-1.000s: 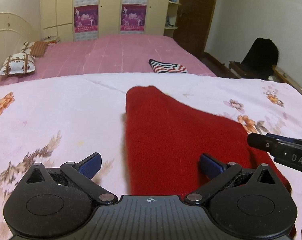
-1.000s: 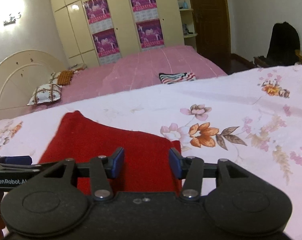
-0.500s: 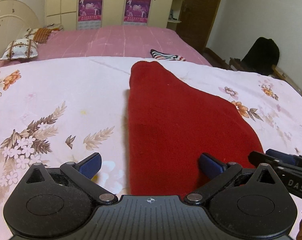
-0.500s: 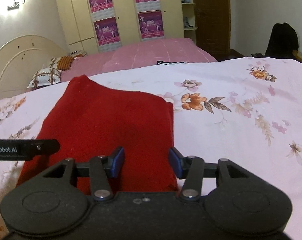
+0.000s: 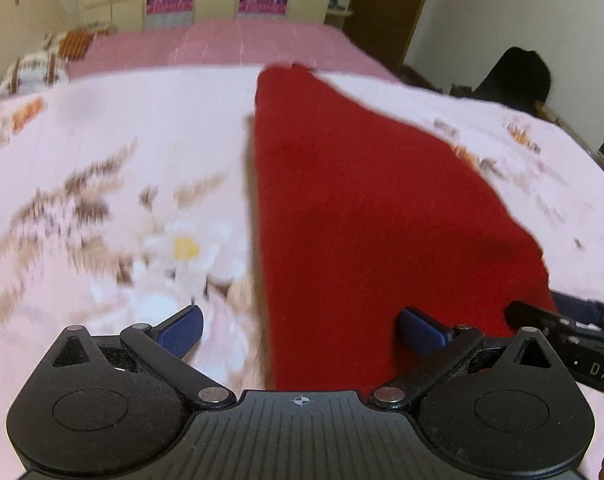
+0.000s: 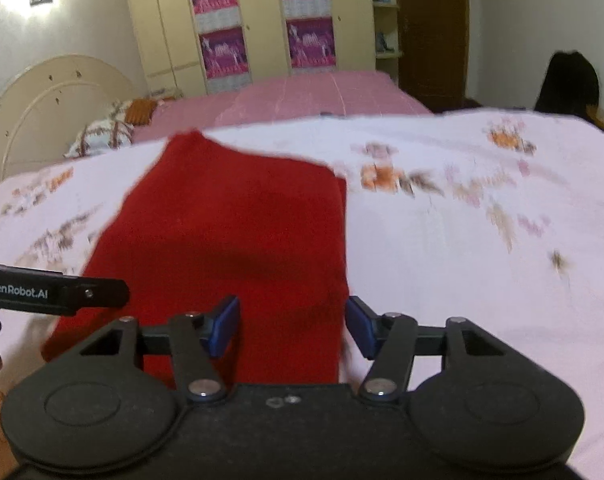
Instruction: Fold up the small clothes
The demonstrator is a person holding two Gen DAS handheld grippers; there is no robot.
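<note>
A red knit garment (image 5: 366,200) lies flat on the floral bedsheet (image 5: 101,184), narrow at the far end and wide at the near end. It also shows in the right wrist view (image 6: 237,240). My left gripper (image 5: 302,330) is open, its fingers spread either side of the garment's near left edge. My right gripper (image 6: 291,326) is open over the near right edge, which lies between its blue pads. The right gripper shows at the right of the left wrist view (image 5: 562,328). The left gripper's arm shows in the right wrist view (image 6: 53,294).
A pink bed (image 6: 302,96) with pillows (image 6: 101,136) and a cream headboard (image 6: 41,104) stands behind. Wardrobes with purple posters (image 6: 261,28) line the far wall. A dark chair (image 5: 518,76) stands at the right.
Both grippers have dropped lower and closer to the garment's near edge. The right gripper's jaws have opened wider. The views are blurred by motion.
</note>
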